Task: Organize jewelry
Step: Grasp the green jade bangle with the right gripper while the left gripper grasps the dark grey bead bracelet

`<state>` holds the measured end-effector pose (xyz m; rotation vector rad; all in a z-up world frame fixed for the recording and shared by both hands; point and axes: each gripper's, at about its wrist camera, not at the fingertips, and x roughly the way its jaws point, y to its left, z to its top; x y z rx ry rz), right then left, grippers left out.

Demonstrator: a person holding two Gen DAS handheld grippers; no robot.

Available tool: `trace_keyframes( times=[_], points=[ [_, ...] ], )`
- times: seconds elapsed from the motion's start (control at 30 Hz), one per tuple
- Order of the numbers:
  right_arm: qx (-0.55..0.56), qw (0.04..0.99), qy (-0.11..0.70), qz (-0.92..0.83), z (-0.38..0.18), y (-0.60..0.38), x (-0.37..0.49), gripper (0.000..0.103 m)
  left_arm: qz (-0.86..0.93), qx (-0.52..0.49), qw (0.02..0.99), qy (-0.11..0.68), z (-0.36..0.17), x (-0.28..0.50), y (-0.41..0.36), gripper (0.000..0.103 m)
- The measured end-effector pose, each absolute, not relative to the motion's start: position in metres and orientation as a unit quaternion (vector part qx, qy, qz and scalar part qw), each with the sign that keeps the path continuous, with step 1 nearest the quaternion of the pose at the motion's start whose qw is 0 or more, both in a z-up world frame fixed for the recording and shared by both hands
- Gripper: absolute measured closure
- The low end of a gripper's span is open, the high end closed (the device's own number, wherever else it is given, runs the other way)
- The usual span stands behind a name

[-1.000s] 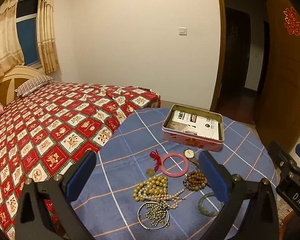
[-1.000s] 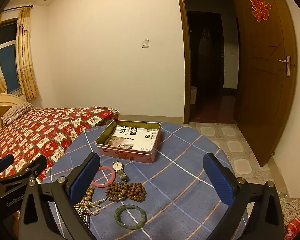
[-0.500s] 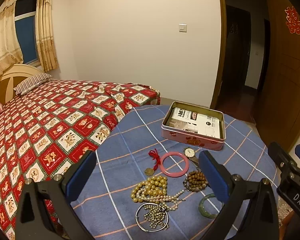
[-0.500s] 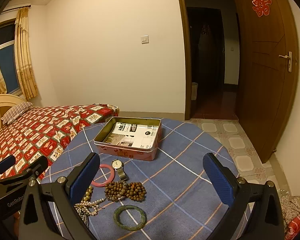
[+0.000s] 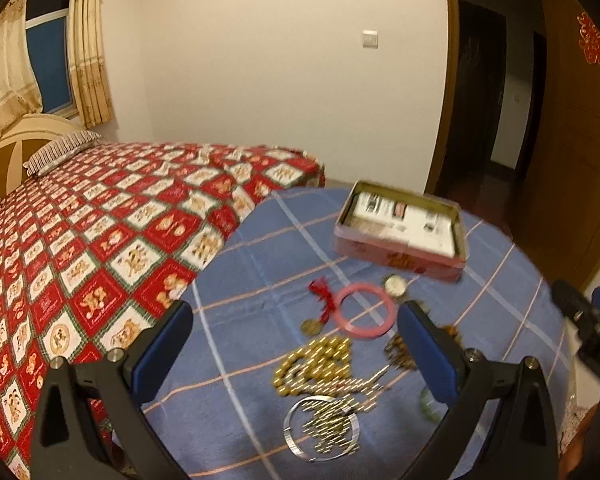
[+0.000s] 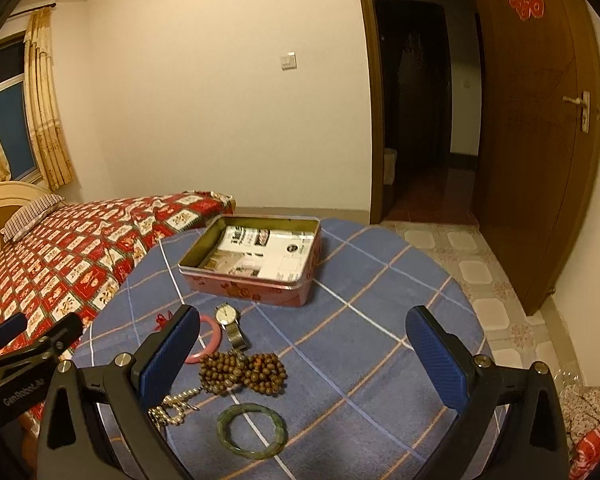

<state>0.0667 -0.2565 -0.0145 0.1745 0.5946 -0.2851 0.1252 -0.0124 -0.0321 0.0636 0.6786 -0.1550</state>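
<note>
An open pink tin box (image 5: 400, 232) (image 6: 256, 258) lined with printed paper sits at the far side of a round blue checked table (image 5: 260, 264) (image 6: 380, 328). In front of it lie a pink bangle (image 5: 362, 314) (image 6: 212, 340), a watch (image 6: 228, 320), a red-ribbon pendant (image 5: 320, 300), gold beads (image 5: 316, 364), a silver bangle with chain (image 5: 320, 428), brown wooden beads (image 6: 244, 372) and a green jade bangle (image 6: 252, 430). My left gripper (image 5: 296, 344) is open and empty above the jewelry. My right gripper (image 6: 304, 348) is open and empty above the table.
A bed with a red patterned cover (image 5: 100, 232) touches the table's left side. An open wooden door (image 6: 540, 140) and dark hallway lie to the right, with tiled floor (image 6: 480, 272) below. The other gripper shows at each view's edge.
Both grippers have moved forward and slightly down toward the table; the jewelry and tin appear larger. The left view is blurred by motion. Nothing was grasped.
</note>
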Motion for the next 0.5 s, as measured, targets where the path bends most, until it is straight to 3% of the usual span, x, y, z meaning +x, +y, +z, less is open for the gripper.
trace_keyframes(
  times=[0.4,0.5],
  points=[
    [0.048,0.909,0.408,-0.065,-0.093,-0.248,0.082,0.001,-0.104,0.012,0.889,0.445,-0.107,0.128,0.024,0.004],
    [0.031,0.905,0.422,-0.051,-0.104,-0.237,0.090,0.007,-0.128,0.028,0.874,0.468,-0.118,0.123,0.015,0.013]
  ],
)
